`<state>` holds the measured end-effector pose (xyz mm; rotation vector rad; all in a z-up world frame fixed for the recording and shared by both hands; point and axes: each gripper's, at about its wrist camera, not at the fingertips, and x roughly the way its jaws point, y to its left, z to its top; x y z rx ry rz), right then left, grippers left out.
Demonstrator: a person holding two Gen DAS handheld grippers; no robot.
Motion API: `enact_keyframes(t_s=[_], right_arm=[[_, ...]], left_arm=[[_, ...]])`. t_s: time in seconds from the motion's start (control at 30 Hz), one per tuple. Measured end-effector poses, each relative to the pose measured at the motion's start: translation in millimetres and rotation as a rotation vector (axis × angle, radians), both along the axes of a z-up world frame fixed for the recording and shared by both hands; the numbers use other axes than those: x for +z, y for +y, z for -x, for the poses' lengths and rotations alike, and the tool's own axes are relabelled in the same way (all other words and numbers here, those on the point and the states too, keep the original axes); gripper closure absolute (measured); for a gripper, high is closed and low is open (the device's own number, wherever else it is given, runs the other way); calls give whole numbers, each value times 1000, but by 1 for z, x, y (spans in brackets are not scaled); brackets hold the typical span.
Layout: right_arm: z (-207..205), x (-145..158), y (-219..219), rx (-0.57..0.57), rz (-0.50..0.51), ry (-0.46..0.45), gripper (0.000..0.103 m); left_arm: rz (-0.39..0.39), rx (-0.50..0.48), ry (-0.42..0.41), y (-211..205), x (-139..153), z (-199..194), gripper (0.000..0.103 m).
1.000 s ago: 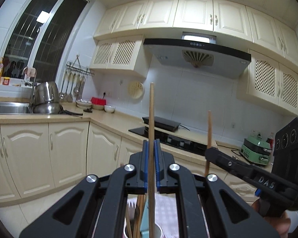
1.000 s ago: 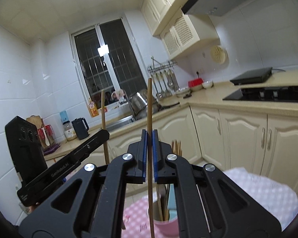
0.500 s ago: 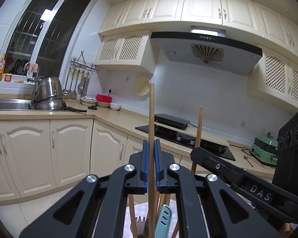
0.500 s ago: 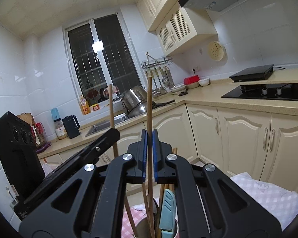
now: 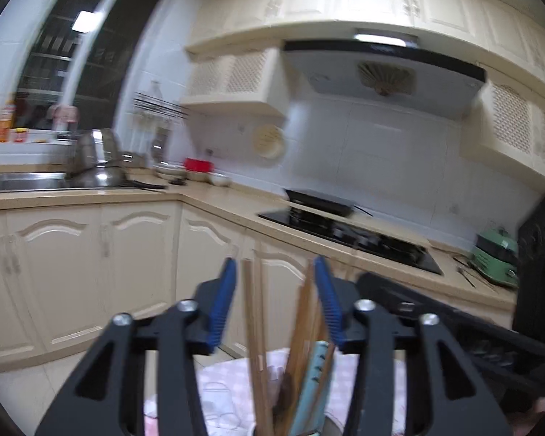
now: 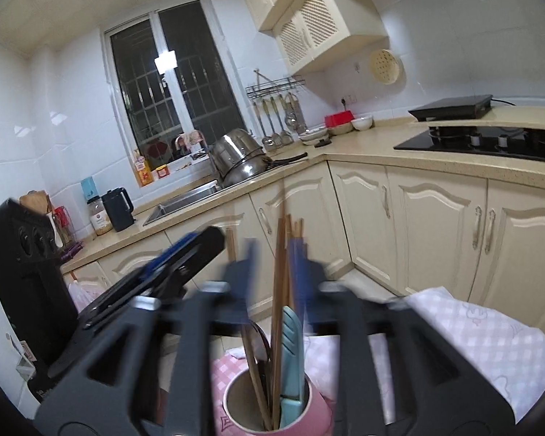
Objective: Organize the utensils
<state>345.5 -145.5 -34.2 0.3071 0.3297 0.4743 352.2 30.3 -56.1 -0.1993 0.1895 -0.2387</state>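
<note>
A pink utensil cup [image 6: 310, 412] stands on a pink checked cloth [image 6: 472, 338]. It holds several wooden chopsticks [image 6: 280, 290], a dark spoon and a light blue handled utensil [image 6: 292, 363]. My right gripper [image 6: 277, 272] is open just above the cup, its blue pads either side of the chopsticks. My left gripper [image 5: 275, 301] is open too, with the chopsticks [image 5: 254, 345] and the blue utensil [image 5: 314, 385] standing between its fingers. Each gripper shows in the other's view. Both views are blurred by motion.
Cream cabinets [image 6: 436, 225] and a beige counter run behind. On it are a sink with steel pots [image 6: 241, 156], a black hob [image 6: 490, 141], a kettle [image 6: 117, 209] and a green cooker [image 5: 496, 259]. The cloth hangs over the table's edge.
Both grippers were shut on one upright chopstick each. They have opened, and the chopsticks now stand in the cup. The cameras have tilted downward.
</note>
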Motion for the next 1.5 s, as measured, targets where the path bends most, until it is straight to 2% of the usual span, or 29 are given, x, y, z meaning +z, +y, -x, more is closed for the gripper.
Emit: enact_keyframes(t_s=[0.03,0.1,0.2,0.3,0.6,0.87,1.17,1.5], right_arm=[[3,0,-6,-15,-17,-3,29],[8,1,-15,-38,-32,4,24],[16,2,-24,-68,-48,10,9],[23,4,-30,-88,-52,25,6],[55,9,-42,-139,-26,68,6],[106,19,-54,-192,11,89,6],[179,27,-45,-227,102,94,6],[261,44,-14,-271,219,6,6]], left_arm=[[17,-1,4,5,0,4,32],[34,22,4,15,3,12,20],[12,41,5,19,8,24,12],[-20,56,13,20,13,37,6],[-132,107,45,12,27,80,4],[-227,159,79,6,37,138,4],[-242,199,115,10,39,211,4],[-238,236,124,16,45,292,4]])
